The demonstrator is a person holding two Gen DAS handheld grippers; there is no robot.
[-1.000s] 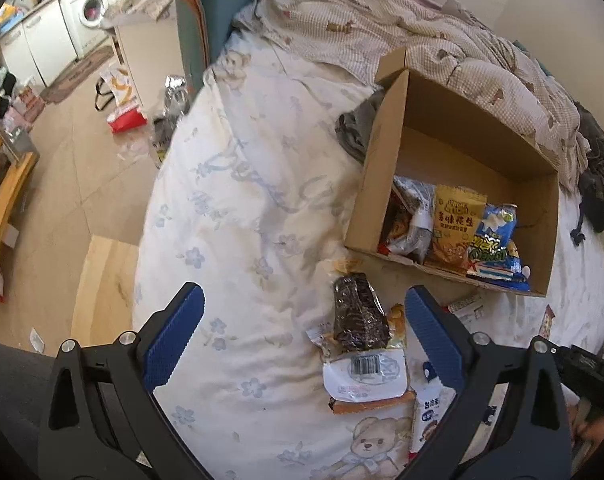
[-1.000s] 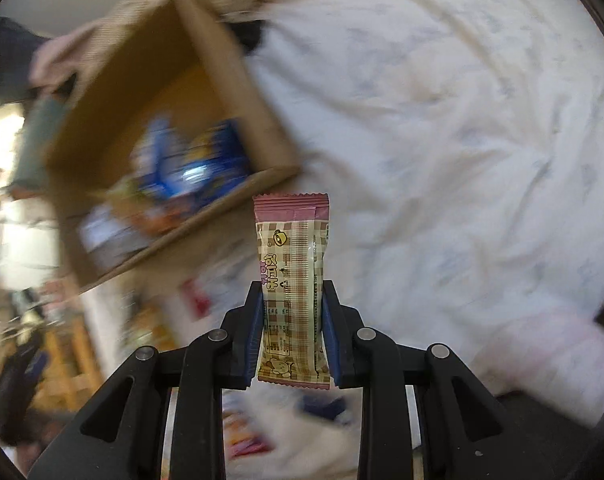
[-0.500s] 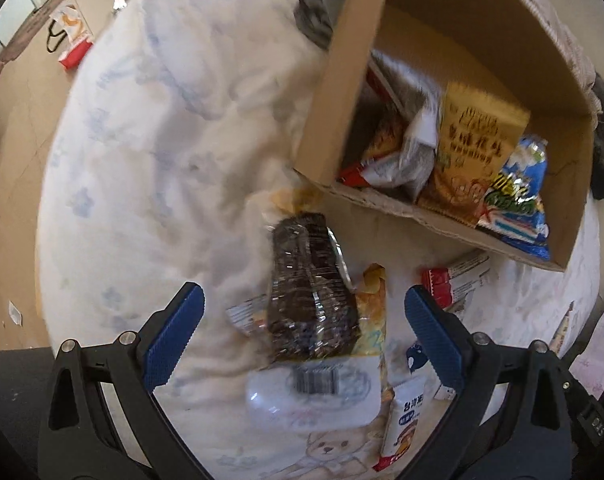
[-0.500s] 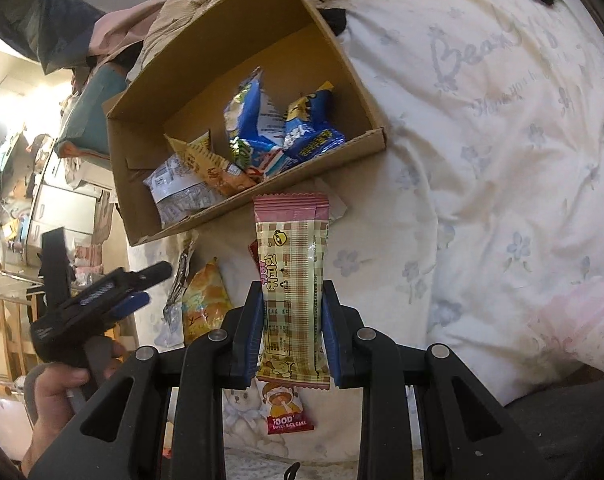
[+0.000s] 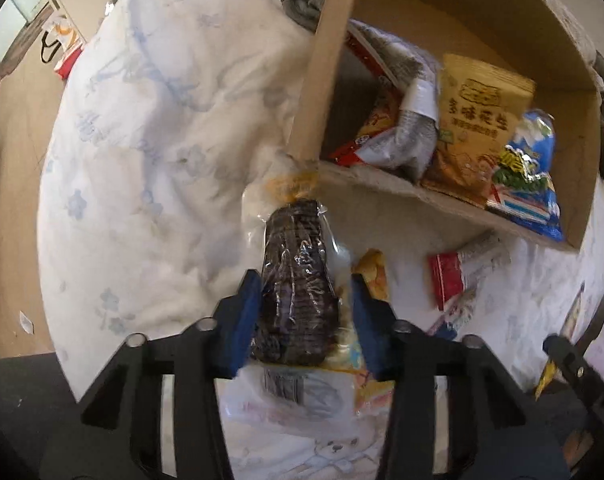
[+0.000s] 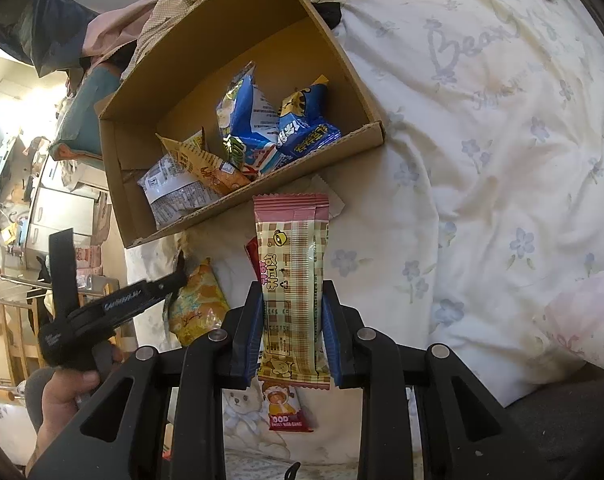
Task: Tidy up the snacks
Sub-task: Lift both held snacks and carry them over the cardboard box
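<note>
1. The left tool (image 5: 305, 312) straddled a clear-wrapped dark cookie pack (image 5: 298, 292) that lay on the bed (image 5: 150, 152) just short of the cardboard box (image 5: 386, 196). One blue pad touched the wrap, while a narrow gap showed at the other, so I judged the grip not yet firm.
2. The right tool (image 6: 292, 334) was clamped on a pink-and-cream wafer bar (image 6: 292, 276), held upright above the bed and near the box's front wall (image 6: 262, 184).
3. Risk: the slick film could slide between the pads if the cookie pack were lifted before they closed fully.
4. Risk: a white labelled packet (image 5: 298, 396) and a yellow packet (image 5: 376, 276) lay under and beside the cookie pack. The pads might catch one of them and drag it along.
5. Risk: the bar was pinched low on its length, so it could pivot and strike the box wall instead of clearing it.
6. Count, as far as could be seen: one box and two tools. About five packets sat inside the box. About five more lay loose on the bed, not counting the two being gripped. The overlaps left both counts uncertain.
</note>
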